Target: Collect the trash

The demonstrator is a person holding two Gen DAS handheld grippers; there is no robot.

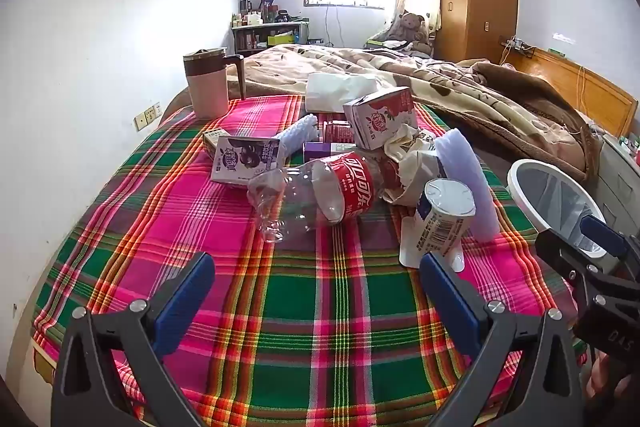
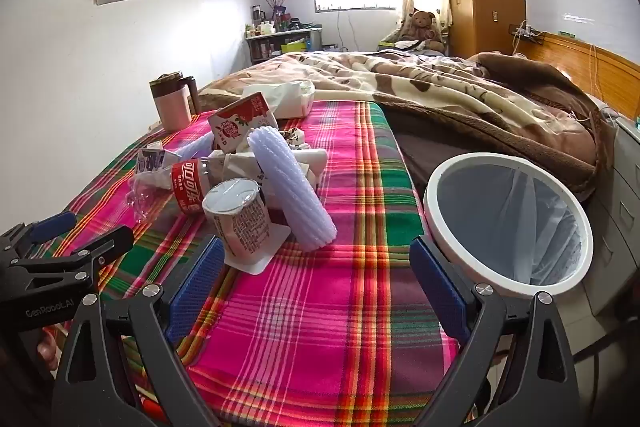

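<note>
Start of the collecting, by the look of it: nothing picked up yet. Left gripper (image 1: 316, 291) and right gripper (image 2: 316, 279) both spread wide, empty, above the plaid cloth (image 2: 320, 327). Trash in a heap ahead: yogurt cup (image 2: 240, 223) nearest, cola bottle (image 1: 316, 195) behind. Bin (image 2: 508, 223) beside the bed, empty. Next, probably: reach forward, close on the cup, carry right to the bin.

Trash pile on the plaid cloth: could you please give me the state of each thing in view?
Cola bottle: crushed, uncapped, on its side.
Yogurt cup: upside down, tilted.
Red milk carton: propped on the pile.
Purple milk carton: lying flat.
Bin: lined, nothing visible inside.
Mug: upright, lidded.
Left gripper: open, holding nothing.
Right gripper: open, holding nothing.
</note>
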